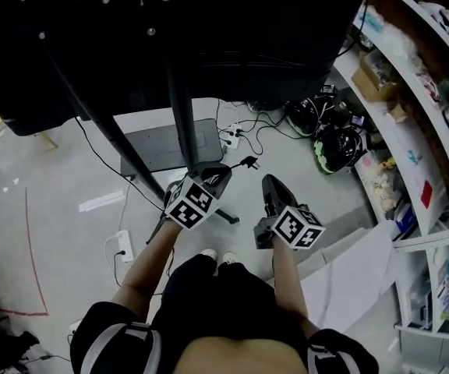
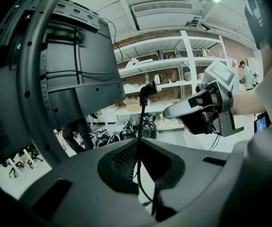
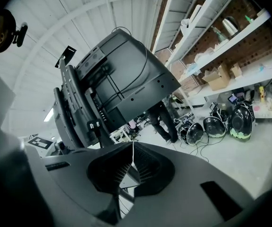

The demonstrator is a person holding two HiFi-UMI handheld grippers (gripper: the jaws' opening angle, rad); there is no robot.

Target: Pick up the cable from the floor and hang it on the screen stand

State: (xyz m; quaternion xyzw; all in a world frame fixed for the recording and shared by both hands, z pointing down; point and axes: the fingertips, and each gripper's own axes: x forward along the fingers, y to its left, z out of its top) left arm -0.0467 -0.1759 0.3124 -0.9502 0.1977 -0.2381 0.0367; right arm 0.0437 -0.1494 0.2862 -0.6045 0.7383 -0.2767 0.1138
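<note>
The left tongs [image 2: 138, 143] were clamped on the cable [image 2: 140, 119] just below its plug [image 2: 148, 90], which stood up past the tips. The rest of the cable dropped away beneath them. The right tongs [image 3: 132, 145] were closed together on nothing, just right of the left pair. Both sat near the stand [image 1: 179, 107], under the screen [image 1: 170, 22].

The cable looked thin, light and limp, with a smooth jacket that could slide through a loose pinch. The hard plug would serve as a stop. A hold near the plug seemed sound, and the right tongs could take the slack lower down to drape it.
</note>
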